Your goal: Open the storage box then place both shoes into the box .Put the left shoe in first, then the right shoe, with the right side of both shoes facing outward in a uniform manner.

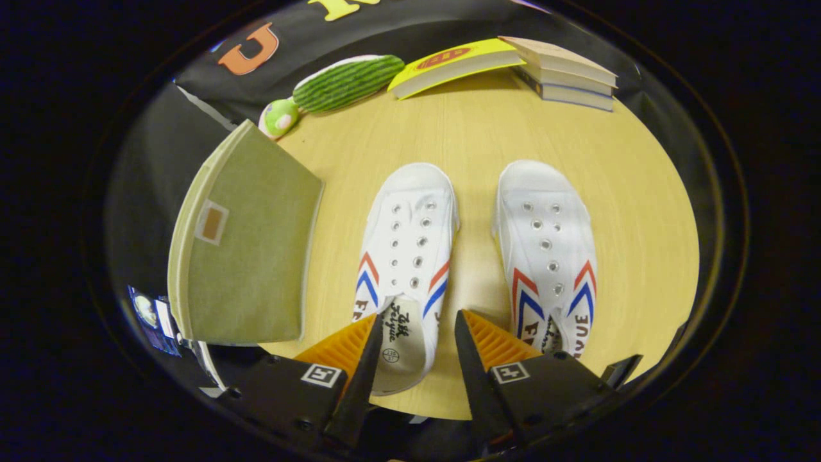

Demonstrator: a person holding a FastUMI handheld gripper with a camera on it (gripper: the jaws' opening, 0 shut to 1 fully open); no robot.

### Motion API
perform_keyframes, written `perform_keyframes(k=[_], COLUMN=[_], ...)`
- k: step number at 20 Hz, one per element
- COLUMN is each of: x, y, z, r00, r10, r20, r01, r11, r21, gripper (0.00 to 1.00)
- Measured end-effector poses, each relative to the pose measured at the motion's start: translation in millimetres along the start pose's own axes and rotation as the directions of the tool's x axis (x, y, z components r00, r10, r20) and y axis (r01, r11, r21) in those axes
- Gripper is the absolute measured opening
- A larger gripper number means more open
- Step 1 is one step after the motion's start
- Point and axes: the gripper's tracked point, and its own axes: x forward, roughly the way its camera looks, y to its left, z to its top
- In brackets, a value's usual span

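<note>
both fingers of the gripper [415, 343] stood spread apart, pinching nothing, above the heel end of the left shoe [405, 256], whose open heel lay between them with its toe pointing away. the right shoe [548, 250] lay just beside it, parallel, its heel partly behind one finger. the storage box [247, 250], lid closed, sat on the other side of the left shoe, near but apart. beyond the shoes, on the wooden table [474, 138], lay a green plush toy [337, 86], a yellow book [452, 64] and stacked books [564, 74].
</note>
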Motion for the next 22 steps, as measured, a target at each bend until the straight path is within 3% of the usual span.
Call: perform_keyframes(k=[6,8,11,18,22], x=[19,19,15,-10,-64], y=[5,3,4,23,48], z=[3,3,2,-4,5], r00=[0.997,0.997,0.994,0.989,0.981], r10=[0.031,0.040,0.083,0.149,0.190], r20=[-0.066,-0.071,-0.067,-0.012,0.026], r01=[-0.026,-0.031,-0.068,-0.139,-0.191], r11=[0.997,0.992,0.978,0.947,0.946], r21=[0.070,0.119,0.199,0.291,0.261], gripper=[0.39,0.35,0.08,0.06,0.06])
